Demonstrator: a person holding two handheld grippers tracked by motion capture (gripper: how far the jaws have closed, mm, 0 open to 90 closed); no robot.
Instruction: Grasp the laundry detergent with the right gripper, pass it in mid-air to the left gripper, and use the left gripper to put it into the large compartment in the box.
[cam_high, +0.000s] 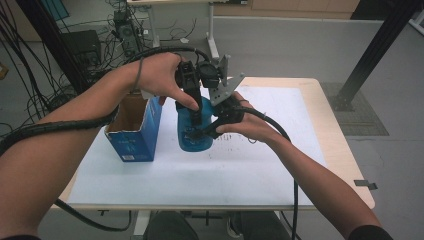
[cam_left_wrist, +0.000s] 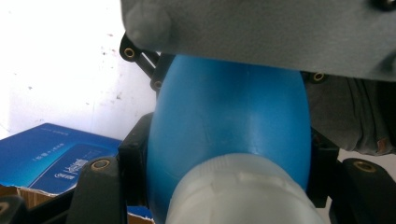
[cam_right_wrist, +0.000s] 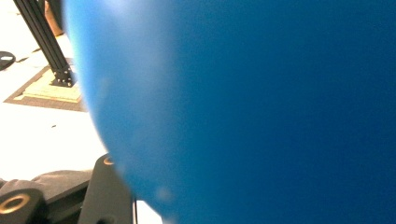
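A: What is the biggest thing in the high view?

B: The table (cam_high: 280, 185), covered with a white sheet, fills the middle and lower part of the frame. On it, left of centre, stands an open blue carton (cam_high: 134, 131) with its flaps up.

A: And where is the blue bottle?

B: The blue bottle (cam_high: 192, 131) is in the centre of the frame, just right of the carton, standing upright between both grippers. In the left gripper view its blue body (cam_left_wrist: 229, 121) takes the middle, with the whitish cap (cam_left_wrist: 238, 189) at the bottom.

A: How are the grippers?

B: The left gripper (cam_high: 196, 111) comes from above, and its jaws are closed on the bottle near the cap. The right gripper (cam_high: 207, 132) comes from the right side, low on the bottle, and its jaws clamp the body.
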